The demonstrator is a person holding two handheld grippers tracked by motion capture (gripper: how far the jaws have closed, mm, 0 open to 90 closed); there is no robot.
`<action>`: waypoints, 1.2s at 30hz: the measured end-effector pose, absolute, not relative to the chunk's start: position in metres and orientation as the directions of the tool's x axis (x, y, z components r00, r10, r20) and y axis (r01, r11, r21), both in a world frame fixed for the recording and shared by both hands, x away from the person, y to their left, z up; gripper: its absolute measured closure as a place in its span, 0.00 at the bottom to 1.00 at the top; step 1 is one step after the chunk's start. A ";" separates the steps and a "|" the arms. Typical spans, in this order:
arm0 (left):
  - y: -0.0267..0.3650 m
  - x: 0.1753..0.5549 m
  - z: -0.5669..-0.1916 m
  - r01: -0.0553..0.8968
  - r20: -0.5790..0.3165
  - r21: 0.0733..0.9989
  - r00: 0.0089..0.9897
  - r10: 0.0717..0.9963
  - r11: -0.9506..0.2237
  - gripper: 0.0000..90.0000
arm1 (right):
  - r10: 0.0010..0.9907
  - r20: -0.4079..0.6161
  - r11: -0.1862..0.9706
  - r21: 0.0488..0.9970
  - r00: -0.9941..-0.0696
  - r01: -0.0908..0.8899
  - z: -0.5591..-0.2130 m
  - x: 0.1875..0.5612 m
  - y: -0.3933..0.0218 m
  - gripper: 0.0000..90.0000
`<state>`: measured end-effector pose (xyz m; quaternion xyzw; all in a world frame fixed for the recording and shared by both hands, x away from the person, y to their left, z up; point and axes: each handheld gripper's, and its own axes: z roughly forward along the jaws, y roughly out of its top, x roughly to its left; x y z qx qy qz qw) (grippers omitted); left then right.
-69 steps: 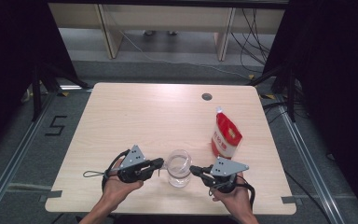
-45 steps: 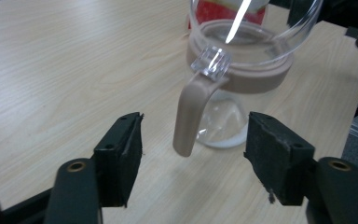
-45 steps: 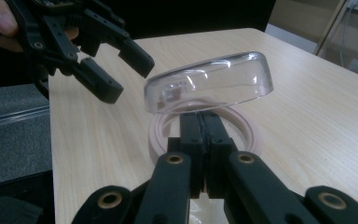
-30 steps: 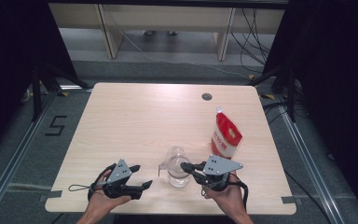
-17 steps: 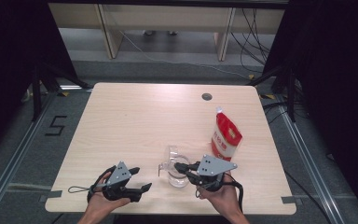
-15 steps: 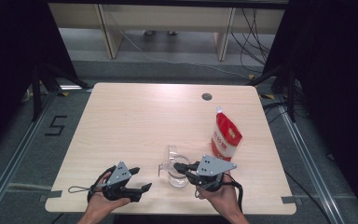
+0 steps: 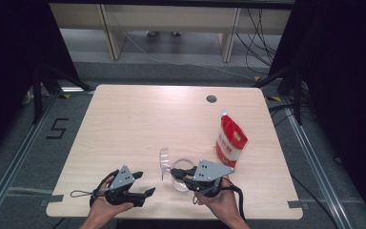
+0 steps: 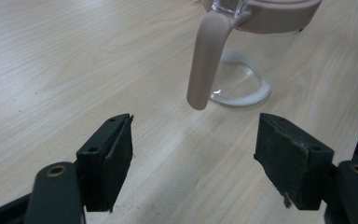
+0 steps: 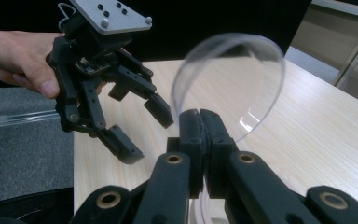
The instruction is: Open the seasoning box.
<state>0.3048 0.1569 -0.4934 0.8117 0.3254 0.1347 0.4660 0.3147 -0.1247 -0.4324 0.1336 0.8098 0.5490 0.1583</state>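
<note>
Right gripper [image 9: 200, 122] jaws pinch the clear lid [image 9: 235, 86] upright above the jar [image 7: 181, 177]; left gripper [image 7: 140, 183] jaws spread, empty, on tabletop [image 7: 138, 124].

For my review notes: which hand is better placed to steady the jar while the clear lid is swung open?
Left, I'd say. The left gripper is open and empty, facing the jar close by. The right gripper is shut on the clear lid, tipped up on edge, so it is occupied.
</note>
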 end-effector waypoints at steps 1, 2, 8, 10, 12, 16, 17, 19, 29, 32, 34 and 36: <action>0.157 0.305 -0.493 0.402 -0.083 0.844 0.752 0.654 -0.356 0.30 | 0.386 -0.113 0.363 0.931 -0.916 0.038 -0.433 0.315 -0.124 0.99; 0.157 0.305 -0.493 0.402 -0.084 0.844 0.751 0.655 -0.353 0.30 | 0.376 -0.103 0.368 0.928 -0.921 0.047 -0.432 0.314 -0.124 0.99; 0.158 0.306 -0.493 0.397 -0.079 0.846 0.752 0.654 -0.354 0.30 | 0.384 -0.110 0.360 0.932 -0.917 0.039 -0.432 0.315 -0.124 0.97; 0.159 0.306 -0.493 0.385 -0.063 0.846 0.758 0.649 -0.368 0.30 | 0.401 -0.107 0.357 0.933 -0.910 0.047 -0.432 0.315 -0.128 0.94; 0.159 0.307 -0.494 0.383 -0.067 0.852 0.756 0.651 -0.357 0.29 | 0.408 -0.106 0.356 0.933 -0.907 0.051 -0.432 0.315 -0.133 0.91; 0.159 0.306 -0.494 0.407 -0.080 0.842 0.744 0.664 -0.354 0.28 | 0.444 -0.099 0.354 0.932 -0.891 0.072 -0.435 0.313 -0.150 0.85; 0.159 0.306 -0.494 0.408 -0.085 0.844 0.744 0.663 -0.349 0.27 | 0.457 -0.096 0.357 0.930 -0.884 0.083 -0.435 0.312 -0.156 0.84; 0.159 0.306 -0.494 0.409 -0.084 0.842 0.742 0.665 -0.351 0.26 | 0.484 -0.084 0.343 0.934 -0.871 0.101 -0.436 0.311 -0.166 0.82; 0.160 0.306 -0.494 0.434 -0.107 0.840 0.721 0.684 -0.326 0.22 | 0.552 -0.071 0.335 0.931 -0.831 0.143 -0.441 0.301 -0.200 0.71; 0.159 0.306 -0.495 0.427 -0.104 0.842 0.728 0.677 -0.330 0.19 | 0.562 -0.058 0.335 0.928 -0.825 0.163 -0.444 0.298 -0.209 0.68; 0.159 0.307 -0.495 0.416 -0.094 0.844 0.736 0.670 -0.338 0.18 | 0.581 -0.054 0.331 0.927 -0.812 0.175 -0.446 0.295 -0.214 0.67; 0.159 0.307 -0.495 0.420 -0.098 0.844 0.732 0.674 -0.333 0.18 | 0.582 -0.053 0.335 0.925 -0.811 0.179 -0.448 0.293 -0.219 0.66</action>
